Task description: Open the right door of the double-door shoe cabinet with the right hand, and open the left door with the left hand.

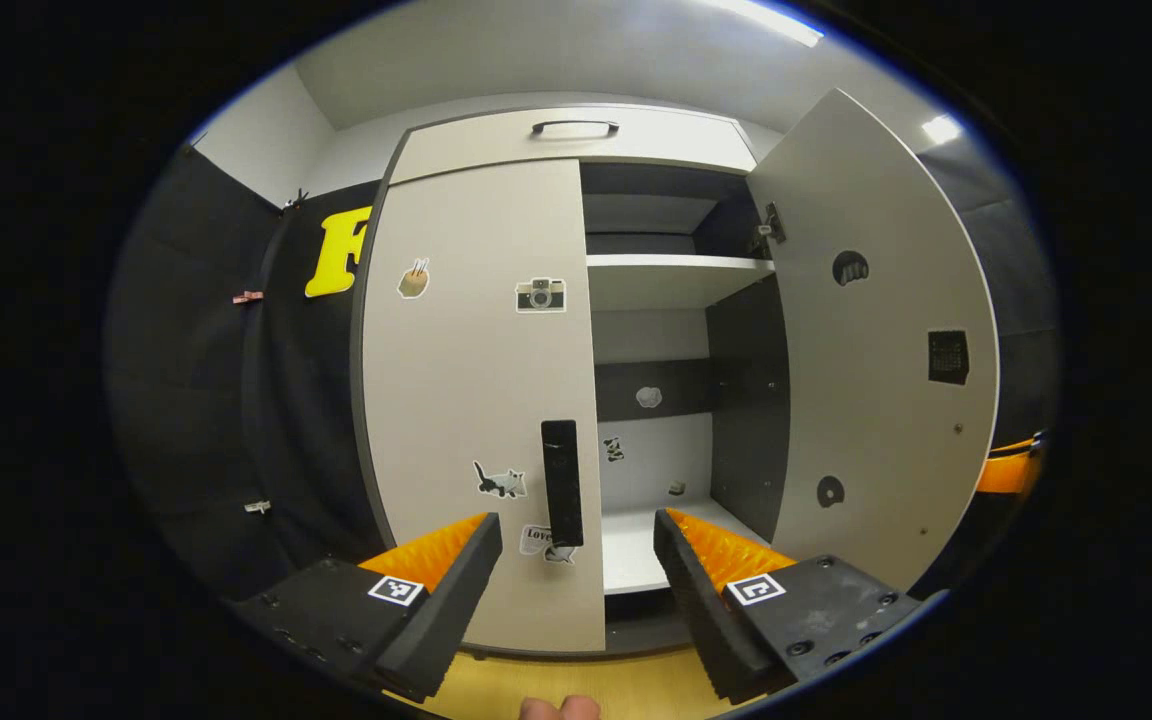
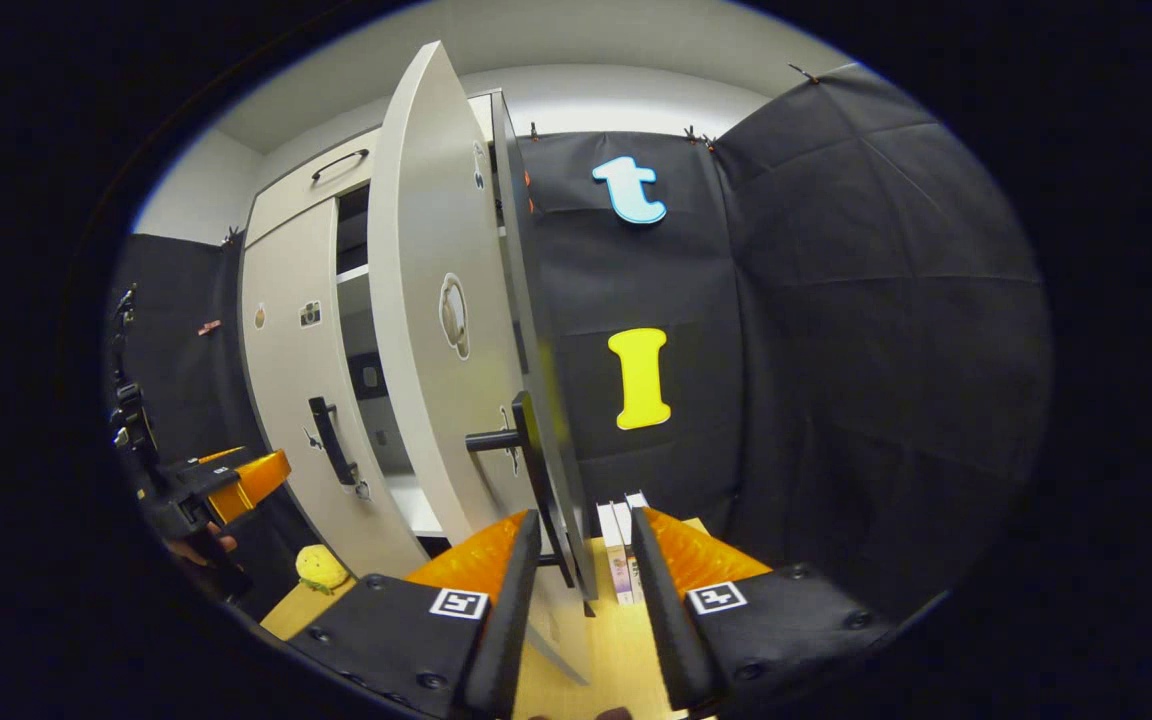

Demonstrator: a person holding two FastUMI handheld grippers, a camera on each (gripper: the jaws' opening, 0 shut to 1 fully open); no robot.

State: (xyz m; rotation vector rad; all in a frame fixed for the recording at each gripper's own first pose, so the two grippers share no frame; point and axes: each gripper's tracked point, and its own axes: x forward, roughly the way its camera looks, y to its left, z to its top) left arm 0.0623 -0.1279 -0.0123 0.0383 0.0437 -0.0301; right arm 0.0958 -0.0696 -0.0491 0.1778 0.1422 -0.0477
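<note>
The shoe cabinet's left door (image 1: pixel 476 400) is closed, and its black vertical handle (image 1: pixel 562 482) hangs just ahead of my left gripper (image 1: pixel 576 560). That gripper is open, its fingers spread wide on either side of the handle and short of it. The right door (image 1: pixel 876 330) stands swung out. In the right gripper view this door (image 2: pixel 426 300) is seen nearly edge-on. Its black handle (image 2: pixel 536 470) runs down between the fingers of my right gripper (image 2: pixel 584 560). A gap shows on the right side of the handle, so the fingers are not pressing. The left gripper (image 2: pixel 236 480) shows at far left.
Inside the cabinet are a white shelf (image 1: pixel 676 265) and a lower floor panel (image 1: pixel 636 550). A drawer with a handle (image 1: pixel 574 127) tops the cabinet. On the wooden floor lie a yellow object (image 2: pixel 321 568) and several upright boxes (image 2: pixel 621 550) by the cloth wall.
</note>
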